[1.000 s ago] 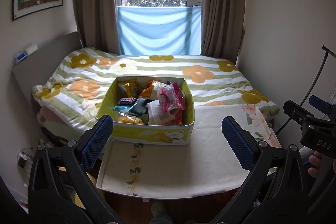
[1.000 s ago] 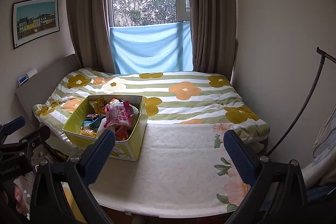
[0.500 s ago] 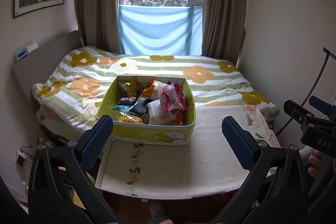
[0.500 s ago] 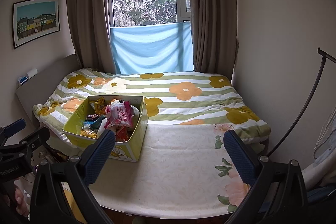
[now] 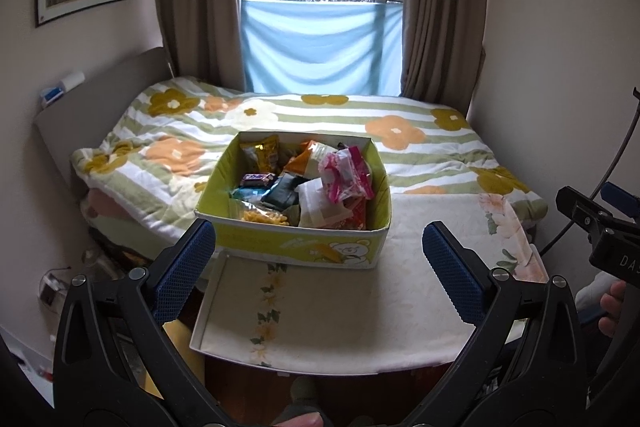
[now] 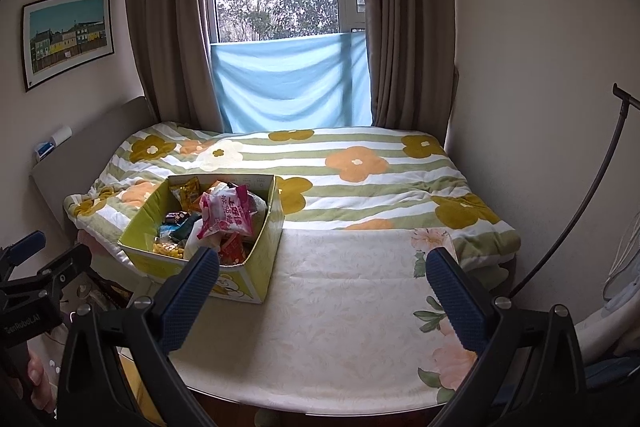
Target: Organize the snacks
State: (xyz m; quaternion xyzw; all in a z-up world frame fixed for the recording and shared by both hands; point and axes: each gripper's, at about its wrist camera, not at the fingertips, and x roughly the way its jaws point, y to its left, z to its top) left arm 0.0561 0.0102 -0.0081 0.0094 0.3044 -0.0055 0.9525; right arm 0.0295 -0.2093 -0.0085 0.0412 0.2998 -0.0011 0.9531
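Note:
A yellow-green cardboard box (image 5: pixel 296 247) with a bear print stands on a cream tablecloth (image 5: pixel 344 303) and is full of snack packets. A pink packet (image 5: pixel 346 175) sticks up on its right side. It also shows in the right wrist view as the box (image 6: pixel 244 281) with the pink packet (image 6: pixel 224 217). My left gripper (image 5: pixel 320 271) is open and empty, well short of the box's front wall. My right gripper (image 6: pixel 322 291) is open and empty, over the cloth to the right of the box.
The cloth-covered table (image 6: pixel 352 343) abuts a bed with a flowered striped quilt (image 6: pixel 360 167). A headboard (image 5: pixel 100 107) is at left, and a curtained window behind. The right gripper's body (image 5: pixel 600 227) shows at the right edge of the left wrist view. A black pole (image 6: pixel 580 211) leans at right.
Both views have crept slightly closer to the box and table. Nothing was taken hold of or let go.

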